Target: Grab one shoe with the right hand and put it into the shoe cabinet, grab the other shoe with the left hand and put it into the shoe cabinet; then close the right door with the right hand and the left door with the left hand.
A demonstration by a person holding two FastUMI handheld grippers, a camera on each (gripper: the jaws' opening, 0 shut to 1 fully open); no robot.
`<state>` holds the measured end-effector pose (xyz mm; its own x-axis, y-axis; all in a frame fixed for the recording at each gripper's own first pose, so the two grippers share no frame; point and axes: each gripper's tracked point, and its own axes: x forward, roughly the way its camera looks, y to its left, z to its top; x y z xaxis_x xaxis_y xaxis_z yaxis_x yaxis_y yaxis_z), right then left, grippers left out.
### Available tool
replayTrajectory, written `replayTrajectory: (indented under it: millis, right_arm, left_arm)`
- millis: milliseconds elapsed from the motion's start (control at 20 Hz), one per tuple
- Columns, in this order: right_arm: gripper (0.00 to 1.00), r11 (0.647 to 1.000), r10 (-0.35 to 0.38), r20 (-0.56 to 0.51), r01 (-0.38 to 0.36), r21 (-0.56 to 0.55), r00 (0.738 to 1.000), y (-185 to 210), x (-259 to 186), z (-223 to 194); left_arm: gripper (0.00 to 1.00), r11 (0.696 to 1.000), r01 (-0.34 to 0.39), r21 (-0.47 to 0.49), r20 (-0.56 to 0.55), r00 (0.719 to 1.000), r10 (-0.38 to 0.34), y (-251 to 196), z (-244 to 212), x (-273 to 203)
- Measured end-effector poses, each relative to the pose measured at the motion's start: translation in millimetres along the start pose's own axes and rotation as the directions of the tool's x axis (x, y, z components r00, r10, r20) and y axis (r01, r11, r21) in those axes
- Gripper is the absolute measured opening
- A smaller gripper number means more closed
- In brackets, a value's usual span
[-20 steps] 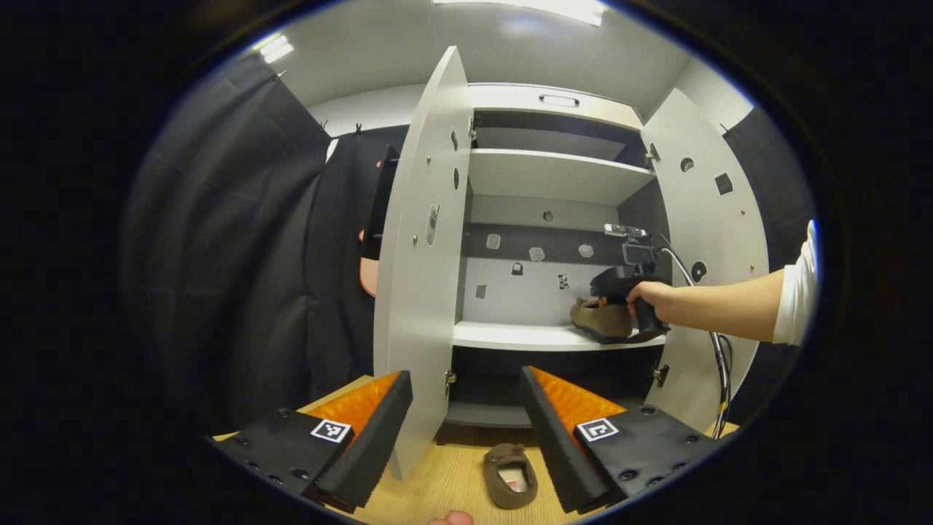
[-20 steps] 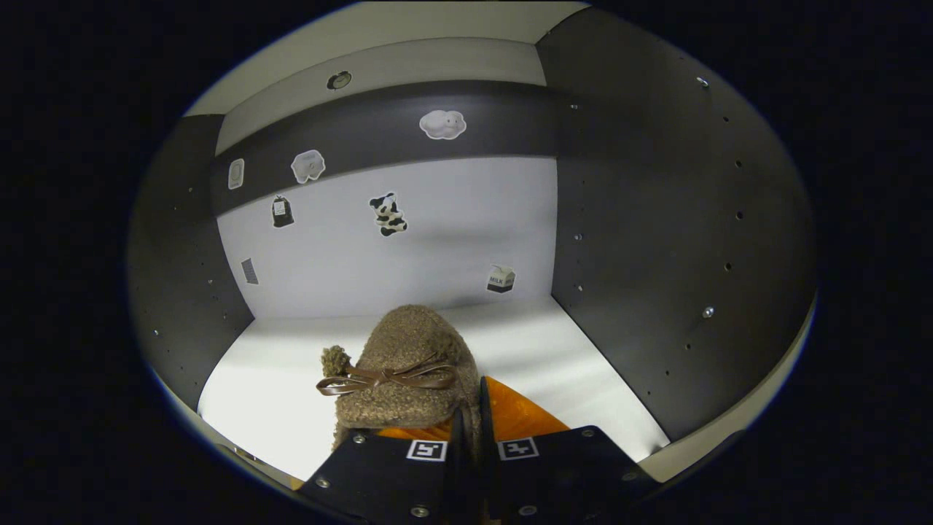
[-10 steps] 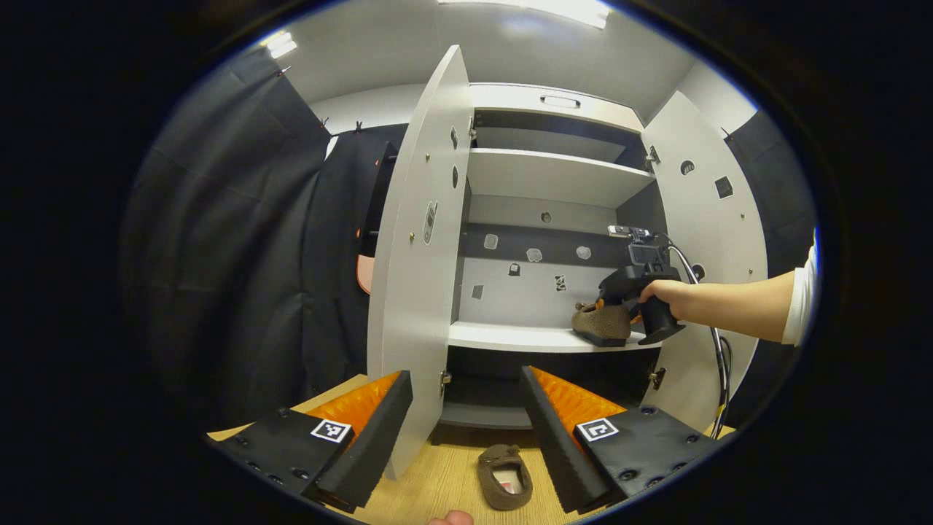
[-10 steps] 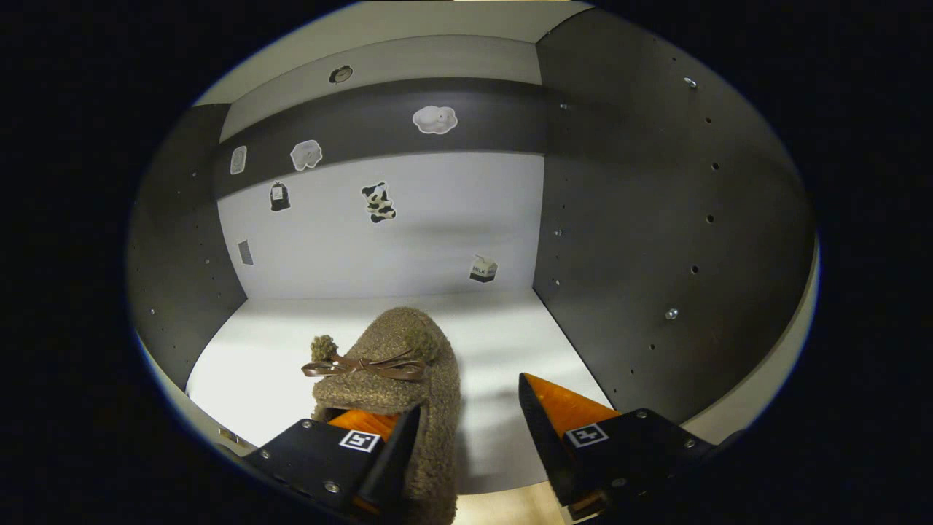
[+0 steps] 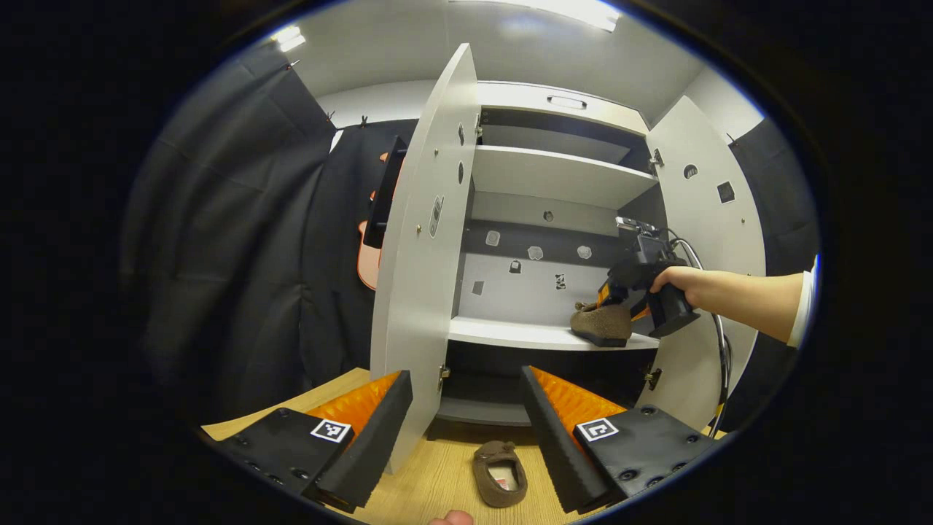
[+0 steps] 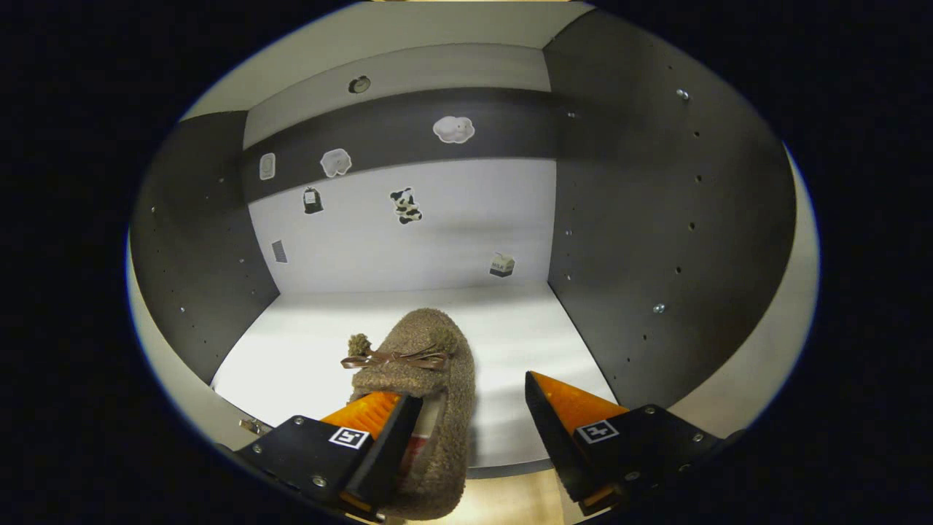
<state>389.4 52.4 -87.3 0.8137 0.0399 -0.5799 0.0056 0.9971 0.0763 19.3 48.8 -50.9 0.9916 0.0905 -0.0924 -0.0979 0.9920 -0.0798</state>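
A brown fuzzy shoe with a ribbon bow lies on the white middle shelf of the shoe cabinet, its heel hanging slightly over the front edge. My right gripper is open just behind it, with one finger over the shoe's opening and the other to its right. In the left gripper view the same shoe rests on the shelf with the right gripper and the hand holding it at its heel. The second brown shoe lies on the wooden floor below my open left gripper.
Both cabinet doors stand open, the left door close ahead of my left gripper and the right door behind the person's arm. Another shelf sits above. Stickers dot the back panel. Black cloth hangs to the left.
My right gripper went from shut on the shoe to open, leaving it on the shelf, and drew back a little. My left gripper stayed open and shifted slightly.
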Motion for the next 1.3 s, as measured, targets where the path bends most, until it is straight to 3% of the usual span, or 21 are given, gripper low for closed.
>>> replayTrajectory:
  millis: [300, 550, 650, 900, 1100, 1300]
  right_arm:
    - [0.9, 0.999, 0.029, 0.184, -0.022, -0.04, 0.982, 14.6, -67.6, 16.7]
    - [0.9, 0.997, 0.072, 0.335, -0.066, -0.03, 0.94, 30.1, -133.3, 17.1]
    - [0.9, 0.996, 0.091, 0.378, -0.085, -0.034, 0.921, 31.7, -163.5, 8.7]
    - [0.9, 0.991, 0.135, 0.437, -0.117, -0.068, 0.889, 36.1, -226.0, -46.0]
    - [0.9, 0.992, 0.128, 0.471, -0.107, -0.071, 0.873, 27.0, -259.4, -101.8]
    - [0.9, 0.993, 0.117, 0.462, -0.116, -0.031, 0.879, 12.9, -274.4, -141.2]
  left_arm:
    - [0.96, 1.0, 0.01, 0.004, -0.002, 1.0, -0.01, -1.7, -0.5, -1.5]
    - [0.94, 0.999, 0.04, 0.013, -0.004, 0.999, -0.04, -10.8, -1.4, -2.9]
    - [0.99, 0.998, 0.056, 0.015, -0.001, 0.998, -0.056, -16.9, -0.7, -4.7]
    - [0.96, 0.996, 0.093, 0.015, -0.014, 0.996, -0.093, -32.0, -6.8, -5.8]
    - [0.96, 0.994, 0.11, 0.011, -0.051, 0.993, -0.109, -41.4, -22.0, -8.1]
    - [0.96, 0.992, 0.122, 0.024, -0.076, 0.99, -0.12, -48.2, -31.0, -11.9]
